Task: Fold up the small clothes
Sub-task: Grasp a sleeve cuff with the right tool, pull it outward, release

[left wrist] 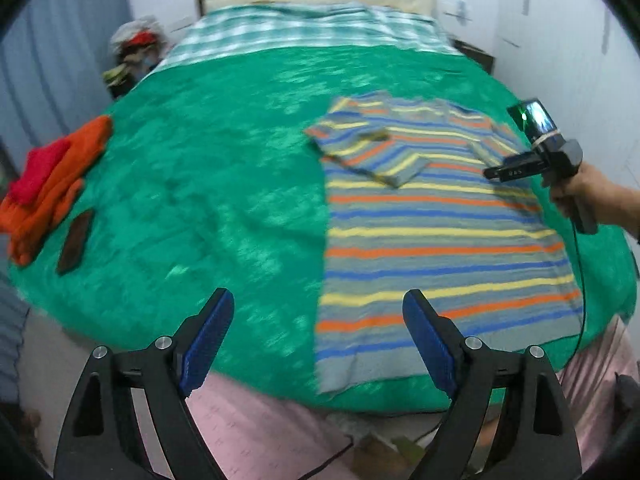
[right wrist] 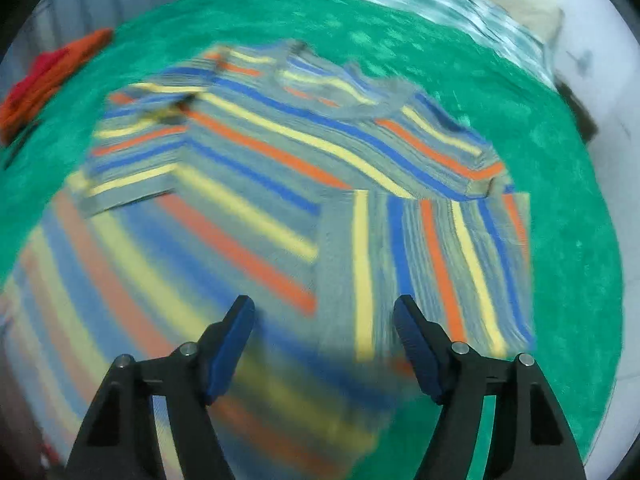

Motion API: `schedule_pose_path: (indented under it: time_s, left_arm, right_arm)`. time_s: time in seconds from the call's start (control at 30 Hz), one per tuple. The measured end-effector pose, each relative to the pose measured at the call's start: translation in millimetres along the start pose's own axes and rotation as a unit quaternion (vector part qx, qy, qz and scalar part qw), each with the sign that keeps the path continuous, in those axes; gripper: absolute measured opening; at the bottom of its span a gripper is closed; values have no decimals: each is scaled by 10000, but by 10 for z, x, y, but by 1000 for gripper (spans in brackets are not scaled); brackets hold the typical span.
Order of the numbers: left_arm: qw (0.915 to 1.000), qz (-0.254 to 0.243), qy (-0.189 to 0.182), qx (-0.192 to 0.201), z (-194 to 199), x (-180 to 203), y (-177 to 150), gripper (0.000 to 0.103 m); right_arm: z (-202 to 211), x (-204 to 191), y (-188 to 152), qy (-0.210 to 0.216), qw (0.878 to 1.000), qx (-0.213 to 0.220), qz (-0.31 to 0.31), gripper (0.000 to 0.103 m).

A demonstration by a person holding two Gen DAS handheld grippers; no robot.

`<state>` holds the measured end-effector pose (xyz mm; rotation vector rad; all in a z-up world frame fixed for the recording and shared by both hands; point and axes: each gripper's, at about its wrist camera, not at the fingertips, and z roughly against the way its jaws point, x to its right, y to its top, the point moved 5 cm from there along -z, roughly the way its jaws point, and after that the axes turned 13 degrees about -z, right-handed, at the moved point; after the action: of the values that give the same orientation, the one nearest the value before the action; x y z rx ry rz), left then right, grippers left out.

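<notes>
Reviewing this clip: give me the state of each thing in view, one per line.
striped shirt: flat on the bed, both sleeves folded in over the body.
left gripper: open, holding nothing.
right gripper: open over the shirt, holding nothing.
orange and red clothes: piled at the bed's left edge.
dark flat object: lying beside that pile.
green blanket: spread over the bed.

Striped shirt (left wrist: 436, 232) lies flat, both sleeves folded inward.
</notes>
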<state>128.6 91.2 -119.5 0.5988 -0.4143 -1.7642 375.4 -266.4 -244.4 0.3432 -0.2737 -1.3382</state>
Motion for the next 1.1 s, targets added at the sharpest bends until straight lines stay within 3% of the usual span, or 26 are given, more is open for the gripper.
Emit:
schedule_pose_path:
  time_s: [0.03, 0.1, 0.13, 0.2, 0.33, 0.43, 0.57, 0.63, 0.7, 0.83, 1.1]
  left_arm:
    - [9999, 77, 50, -82, 6, -51, -73, 88]
    - [9992, 235, 150, -290, 0, -147, -238, 88]
    - [9987, 302, 182, -358, -6, -180, -291, 88]
    - [9977, 463, 157, -469, -14, -230, -383, 88]
    - [9970, 606, -15, -487, -51, -197, -344, 88]
    - [9972, 567, -307, -391, -94, -47, -196, 88]
    - [9978, 275, -544, -253, -116, 289, 66, 88]
    - [9978, 127, -614, -193, -87, 429, 128, 88]
    - [9980, -27, -603, -167, -50, 521, 138, 88]
    - [9988, -221, -355, -240, -7, 561, 13, 88]
    - [9973, 405, -248, -564, -86, 208, -242, 87]
  right_arm:
    - [-139, 82, 11, -74, 9998, -62, -180, 64]
    - [-188, 265, 23, 88, 9976, -13, -687, 31]
    - [-110, 452, 63, -54, 9944, 107, -1052, 6]
    - [121, 799, 97, 54, 9846, 457, -1689, 4]
    - [709, 1941, -39, -108, 9442, 1087, -3109, 4]
    - [894, 2622, -298, -438, 9234, 1057, -3664, 4]
    - [870, 2993, -650, -495, 9082, 854, -4068, 4]
    - [806, 3018, -758, -543, 9047, 784, -4153, 4]
    - [745, 3026, -851, -802, 9086, 679, -4042, 4]
    - [679, 3042, -1016, -1189, 9070, 510, -4009, 4]
    - [589, 3080, -1229, -1416, 9009, 424, -4081, 3]
